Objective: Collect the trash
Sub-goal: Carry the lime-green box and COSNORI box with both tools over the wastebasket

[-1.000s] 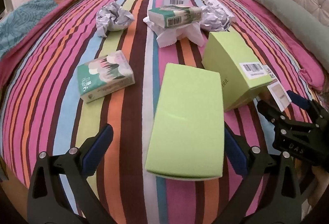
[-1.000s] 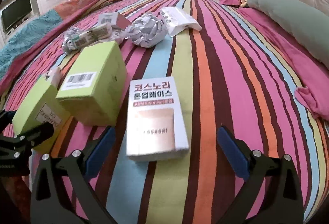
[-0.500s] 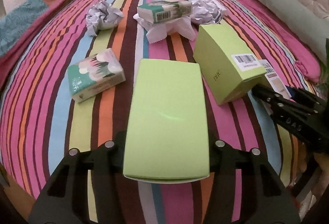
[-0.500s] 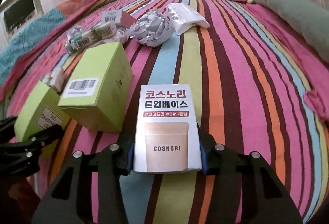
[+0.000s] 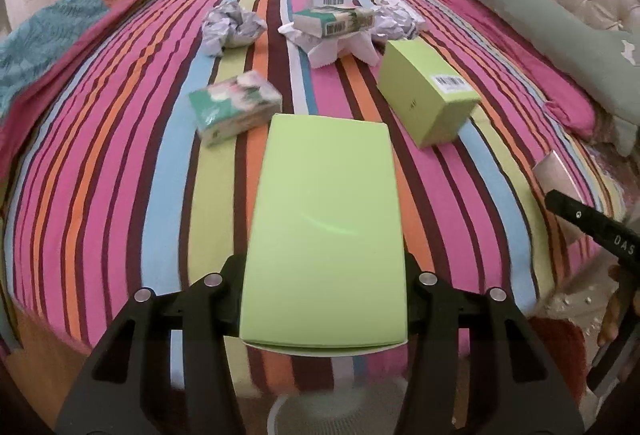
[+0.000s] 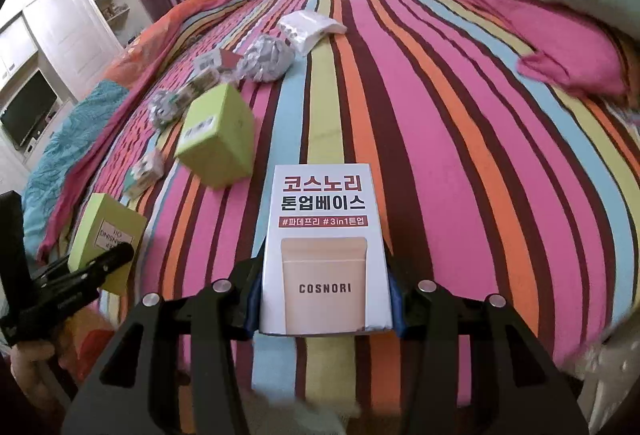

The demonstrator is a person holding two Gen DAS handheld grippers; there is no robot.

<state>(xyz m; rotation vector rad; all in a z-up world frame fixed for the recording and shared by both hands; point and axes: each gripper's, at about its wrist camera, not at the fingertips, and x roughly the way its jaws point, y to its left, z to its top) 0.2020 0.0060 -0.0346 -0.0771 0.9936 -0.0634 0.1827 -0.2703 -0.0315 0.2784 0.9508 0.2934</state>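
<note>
So that both pieces clear the striped bed [image 5: 120, 155] for carrying off, the left gripper [image 5: 324, 309] clamps the flat green box [image 5: 324, 235] and the right gripper [image 6: 325, 309] the white COSNORI box [image 6: 325, 247], each lifted near the bed's edge, other trash lying farther off.

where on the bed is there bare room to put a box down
Free: the wide striped bedspread between the white Cosnori box and the pink blanket fold. Crowded: the far middle, where the crumpled paper ball, green tissue pack and lime cube box cluster.
</note>
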